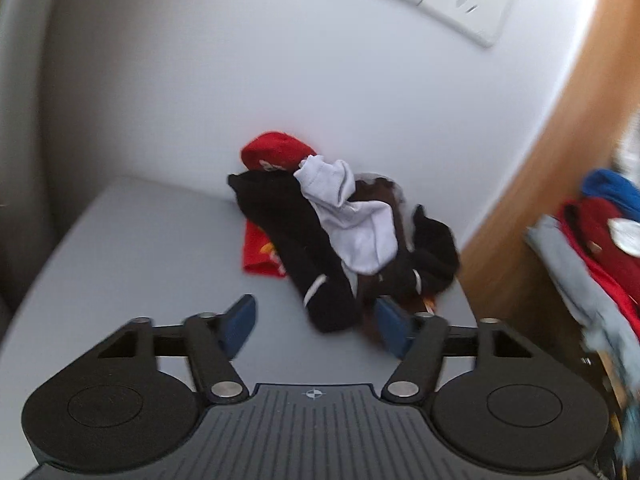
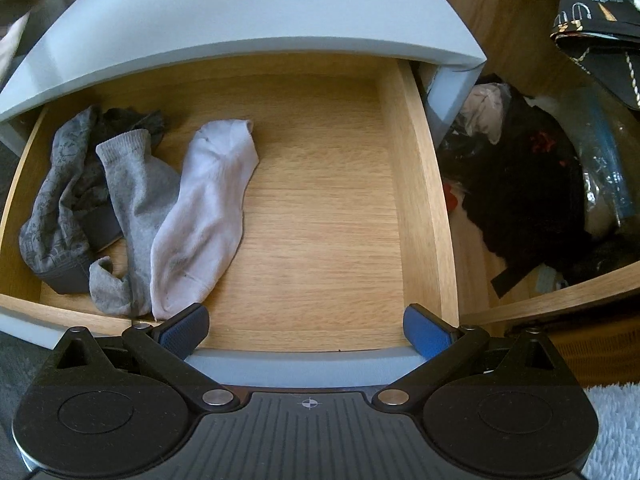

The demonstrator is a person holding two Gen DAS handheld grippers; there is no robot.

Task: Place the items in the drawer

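Left gripper (image 1: 316, 326) jaws apart, nothing pinched between the blue pads (image 1: 240, 322). It points at a pile of socks (image 1: 344, 236) on the grey surface (image 1: 132, 248), against the white wall (image 1: 240, 80). The near end of the pile, a black sock (image 1: 296, 232), reaches in between the pads, but whether either pad touches it can't be told. On top of the pile lies a white sock (image 1: 356, 224); a red item (image 1: 276, 152) pokes out behind and another red piece (image 1: 260, 252) lies under the left side. Frame is motion-blurred. A wall socket (image 1: 468, 0) is at the upper right, and folded clothes (image 1: 600, 240) on a wooden shelf at the right edge.

Right gripper (image 2: 306, 326) wide open, empty, hovering over the front edge of the pulled-out wooden drawer (image 2: 420, 200). In the drawer's left half: a white sock (image 2: 208, 208), a light grey sock (image 2: 136, 216) just beside it and partly under it, and a dark grey patterned garment (image 2: 60, 200) at the far left. The drawer's right half is bare wood. Beside the drawer on the right, a dark heap of clothing (image 2: 532, 184).
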